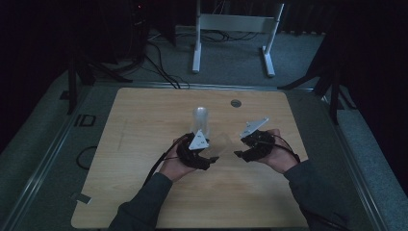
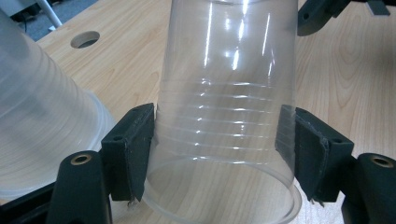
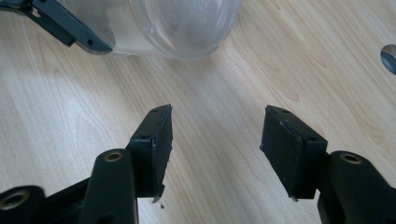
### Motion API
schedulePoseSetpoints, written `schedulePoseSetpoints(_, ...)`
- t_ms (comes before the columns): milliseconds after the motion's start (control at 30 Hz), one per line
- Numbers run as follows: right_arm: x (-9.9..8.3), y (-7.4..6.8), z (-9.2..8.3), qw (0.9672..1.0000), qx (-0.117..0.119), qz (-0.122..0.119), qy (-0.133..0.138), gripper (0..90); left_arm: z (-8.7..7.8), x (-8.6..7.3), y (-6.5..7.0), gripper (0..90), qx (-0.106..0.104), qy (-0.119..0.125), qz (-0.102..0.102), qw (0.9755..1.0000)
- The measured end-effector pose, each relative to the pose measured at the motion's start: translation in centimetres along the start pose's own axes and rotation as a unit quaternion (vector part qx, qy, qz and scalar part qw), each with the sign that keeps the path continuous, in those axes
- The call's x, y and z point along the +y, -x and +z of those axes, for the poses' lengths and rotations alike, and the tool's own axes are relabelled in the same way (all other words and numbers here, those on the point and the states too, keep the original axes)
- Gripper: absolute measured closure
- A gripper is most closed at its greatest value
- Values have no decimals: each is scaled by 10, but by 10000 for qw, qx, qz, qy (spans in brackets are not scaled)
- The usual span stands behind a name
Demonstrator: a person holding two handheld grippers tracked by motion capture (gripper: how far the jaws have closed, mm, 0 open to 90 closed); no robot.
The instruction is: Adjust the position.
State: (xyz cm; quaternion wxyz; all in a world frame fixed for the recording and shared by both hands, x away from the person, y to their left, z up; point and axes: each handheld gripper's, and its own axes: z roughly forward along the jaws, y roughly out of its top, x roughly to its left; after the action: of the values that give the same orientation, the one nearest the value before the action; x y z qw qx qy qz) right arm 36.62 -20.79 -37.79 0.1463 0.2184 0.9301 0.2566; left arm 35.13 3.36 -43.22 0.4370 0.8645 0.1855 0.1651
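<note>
A clear plastic cup (image 2: pixel 226 93) is clamped near its rim between the pads of my left gripper (image 2: pixel 217 149). Its mouth faces the camera and its base points away. In the high view the left gripper (image 1: pixel 211 153) is at mid-table. The cup (image 1: pixel 220 143) shows faintly, reaching toward my right gripper (image 1: pixel 239 148). The right gripper (image 3: pixel 215 135) is open over bare wood with nothing between its pads. The cup's base (image 3: pixel 177 28) lies just ahead of it. More clear cups (image 1: pixel 200 120) stand upside down as a stack behind the left gripper, also at the left (image 2: pixel 37 102).
The wooden table (image 1: pixel 144 125) has a round hole (image 1: pixel 235 103) near its far edge, seen too in the left gripper view (image 2: pixel 85 39). A white frame (image 1: pixel 233 29) stands on the floor beyond, with cables around it. Both forearms come in from the near edge.
</note>
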Motion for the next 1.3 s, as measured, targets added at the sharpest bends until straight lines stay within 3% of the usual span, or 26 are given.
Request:
schedulePoseSetpoints(767, 7, -1, -2, 9991, 331, -127, -247, 375, 6, 0, 6, 299, -60, -308, 349, 9989)
schedulePoseSetpoints(1300, 16, -8, -1, 9964, 500, -505, -465, 357, 9, -1, 10, 302, -206, -486, 506, 9973)
